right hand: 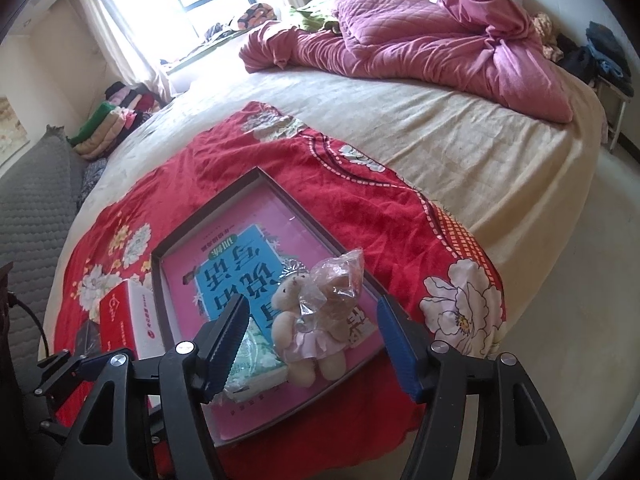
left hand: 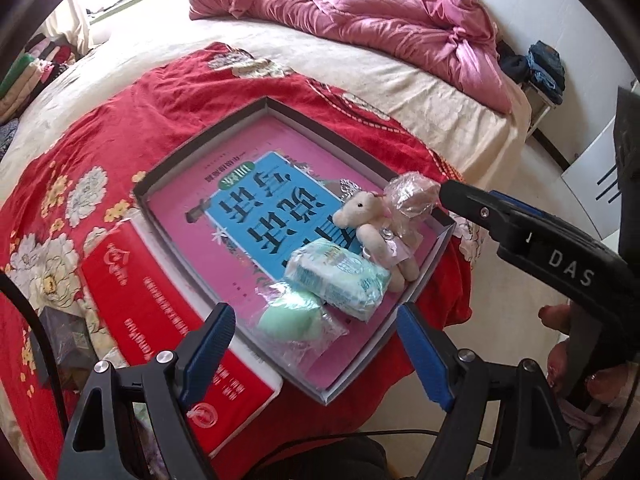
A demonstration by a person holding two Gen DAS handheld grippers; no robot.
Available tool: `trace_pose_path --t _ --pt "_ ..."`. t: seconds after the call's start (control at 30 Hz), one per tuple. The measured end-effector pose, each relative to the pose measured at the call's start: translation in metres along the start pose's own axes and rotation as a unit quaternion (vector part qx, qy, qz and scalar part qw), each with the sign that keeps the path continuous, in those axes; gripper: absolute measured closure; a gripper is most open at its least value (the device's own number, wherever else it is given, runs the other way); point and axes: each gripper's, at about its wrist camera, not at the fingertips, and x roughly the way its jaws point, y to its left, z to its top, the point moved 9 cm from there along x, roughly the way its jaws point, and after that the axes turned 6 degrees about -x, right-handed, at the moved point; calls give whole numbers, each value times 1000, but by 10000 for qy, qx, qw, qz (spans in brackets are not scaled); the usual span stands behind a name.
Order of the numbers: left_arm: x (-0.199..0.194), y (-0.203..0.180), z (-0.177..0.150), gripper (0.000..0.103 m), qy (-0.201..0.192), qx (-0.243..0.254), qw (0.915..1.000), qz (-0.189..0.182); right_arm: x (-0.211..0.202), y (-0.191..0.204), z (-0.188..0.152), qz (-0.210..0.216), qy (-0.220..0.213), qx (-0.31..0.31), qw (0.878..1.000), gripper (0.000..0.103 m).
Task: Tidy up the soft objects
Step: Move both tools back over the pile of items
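Now, your soft things all lie in the shallow box (left hand: 224,128) on the red floral blanket (left hand: 120,120), gathered at the corner nearest you: a small plush bear (left hand: 376,236) in a pink skirt, a bagged brown ball (left hand: 412,196) touching the bear's head, a pale green tissue pack (left hand: 340,280) against the bear's side, and a green sponge in a clear bag (left hand: 292,316) touching the pack. Expect all four to be light and yielding. The bear looks easiest to take by its torso; its limbs would flop. The two bagged pieces look slippery, since the film can slide over what is inside, so close on the bulk and not on loose plastic. The tissue pack should squash a little, so take it across its short side.

Your left hand-held gripper (left hand: 316,344) hangs released above the sponge and pack, with nothing between its pads. Your right hand-held gripper (right hand: 312,340) is likewise released; the bear sits in the gap below it, untouched.

Mind the box wall close to every item, and the crowding: lifting one may drag its neighbour. A red carton (left hand: 160,320) lies just beside the box on the left, and a crumpled pink quilt (left hand: 380,20) lies well apart at the far end of the bed (left hand: 400,80).
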Motion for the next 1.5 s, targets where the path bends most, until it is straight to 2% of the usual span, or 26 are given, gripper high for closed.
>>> trace_pose_path --t 0.23,0.3,0.37,0.67,1.0,1.5 --pt "-33 20 2 21 -277 -224 9994 -7 -15 14 6 25 -145 -108 9998 35" --pt "-42 30 2 21 -356 -308 9989 24 -19 21 8 58 -200 -178 9996 34" --pt "-51 41 1 21 -404 -401 9984 70 -24 31 11 90 -246 -261 9993 29" --pt "-75 91 -11 21 -573 -856 9945 193 -36 72 16 198 -355 -639 9971 28" --pt "-109 162 -33 21 -820 -1585 9833 359 -47 116 16 323 -469 -1054 9928 27" --pt "-127 233 -78 21 -815 -2292 9683 573 -57 180 1 615 -461 -1685 9827 27"
